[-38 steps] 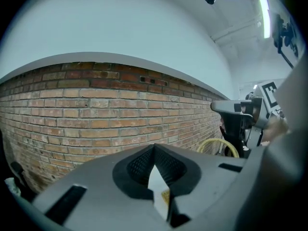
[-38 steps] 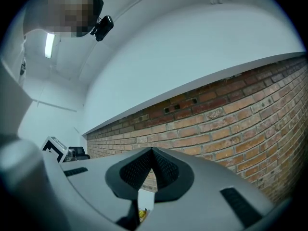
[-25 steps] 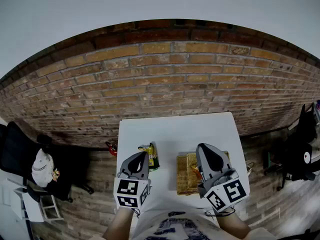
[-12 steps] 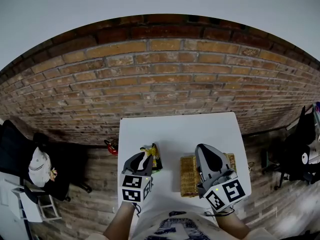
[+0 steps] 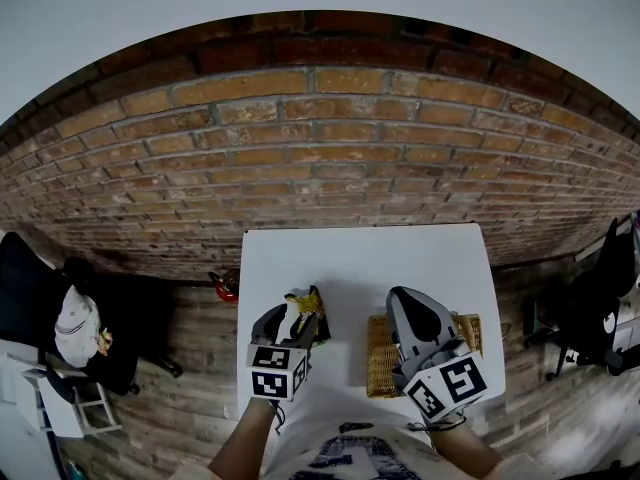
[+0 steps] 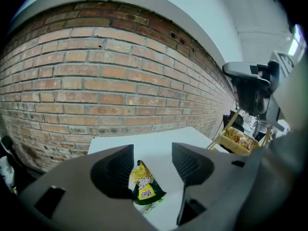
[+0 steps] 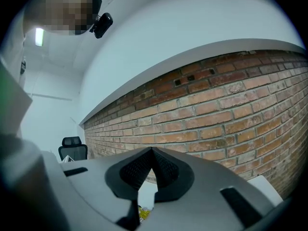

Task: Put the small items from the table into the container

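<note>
A green and yellow snack packet lies near the left edge of the white table. My left gripper is low over it. Its jaws are opening, and the packet lies between them without touching the pads. A shallow wicker basket with some items in it sits to the right. My right gripper hovers over the basket, shut, with its tips meeting on nothing.
A brick wall stands behind the table. A small red object sits off the table's left edge, on the floor. A black chair with a white bundle stands at the far left, and more dark furniture at the right.
My left gripper has sunk toward the snack packet, and its jaws have gone from shut to wide apart around it. The right gripper has shifted a little over the basket.
</note>
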